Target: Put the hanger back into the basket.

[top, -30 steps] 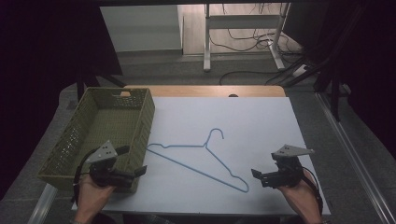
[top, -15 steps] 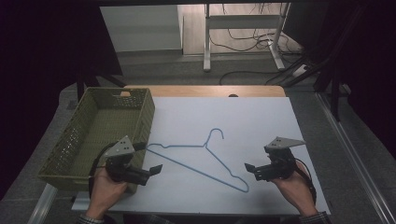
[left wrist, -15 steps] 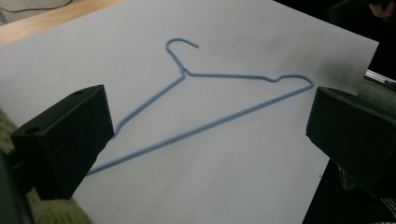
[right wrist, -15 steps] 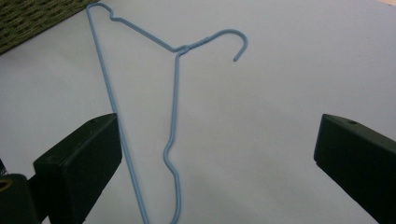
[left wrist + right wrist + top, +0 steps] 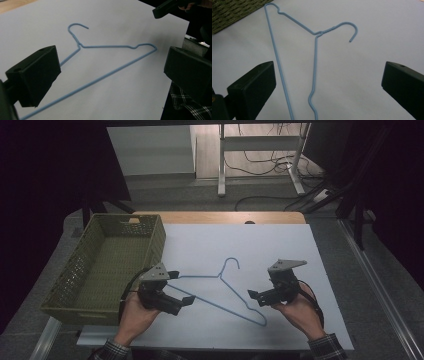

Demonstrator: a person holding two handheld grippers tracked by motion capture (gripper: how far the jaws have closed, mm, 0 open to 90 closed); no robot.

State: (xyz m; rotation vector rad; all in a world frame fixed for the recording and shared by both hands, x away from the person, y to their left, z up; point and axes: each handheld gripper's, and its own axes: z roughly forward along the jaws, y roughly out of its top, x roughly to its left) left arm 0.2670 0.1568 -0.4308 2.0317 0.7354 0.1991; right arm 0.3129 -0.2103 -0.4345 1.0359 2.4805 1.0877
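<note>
Blue hanger (image 5: 226,290) flat between both parted tools

We see the hanger (image 5: 223,289) lying flat on the sheet (image 5: 280,245) that covers most of the counter (image 5: 220,217), roughly in the middle, with its hook pointing to the far side and its long bar running from near the basket (image 5: 107,262) toward the near right. The basket stands at the left edge of the counter, just beside the hanger's left end. The left gripper (image 5: 176,302) hangs over the near left of the sheet, by the basket's near right corner, and the right gripper (image 5: 254,297) is over the near right, the hanger's right end between them.
</note>
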